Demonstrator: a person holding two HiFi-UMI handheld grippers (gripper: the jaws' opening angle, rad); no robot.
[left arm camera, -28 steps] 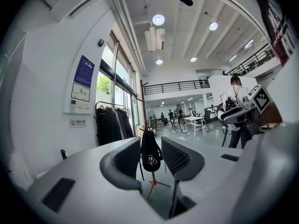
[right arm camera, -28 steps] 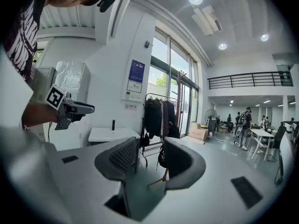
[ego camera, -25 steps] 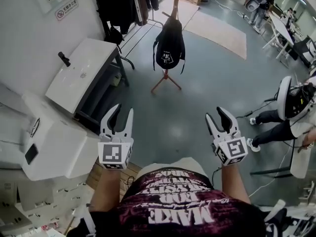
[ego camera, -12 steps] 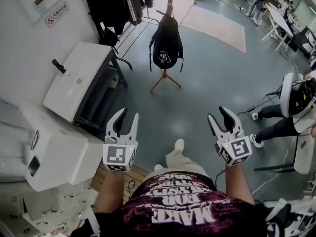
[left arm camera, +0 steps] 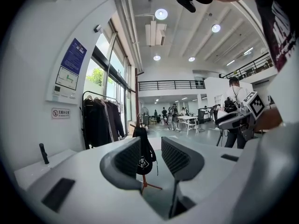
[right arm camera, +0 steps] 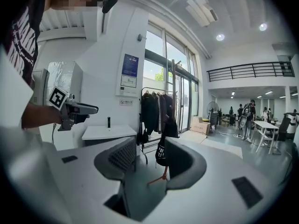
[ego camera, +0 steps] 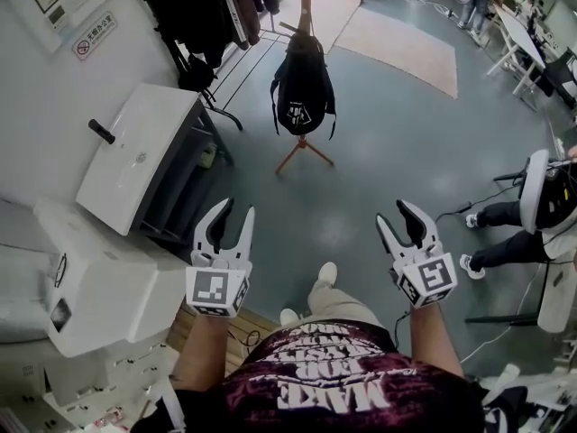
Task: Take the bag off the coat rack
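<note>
A black backpack (ego camera: pixel 303 93) with a white logo hangs on a wooden coat rack (ego camera: pixel 304 150) that stands on the grey floor, well ahead of me. Both grippers are held out in front of my body, far short of it. My left gripper (ego camera: pixel 229 217) is open and empty; the backpack (left arm camera: pixel 145 155) shows through the gap between its jaws. My right gripper (ego camera: pixel 401 220) is open and empty too, and the backpack (right arm camera: pixel 163 150) with the rack's red-brown legs shows between its jaws.
A white table (ego camera: pixel 140 154) and white machines (ego camera: pixel 99 278) stand at my left. A clothes rail with dark coats (ego camera: pixel 203 7) is behind the rack. A beige mat (ego camera: pixel 401 48) lies beyond. A seated person (ego camera: pixel 527 224) and cables are at the right.
I have stepped forward, one foot now showing below the grippers; the coat rack and backpack sit slightly nearer. Both grippers stay open, held the same way.
</note>
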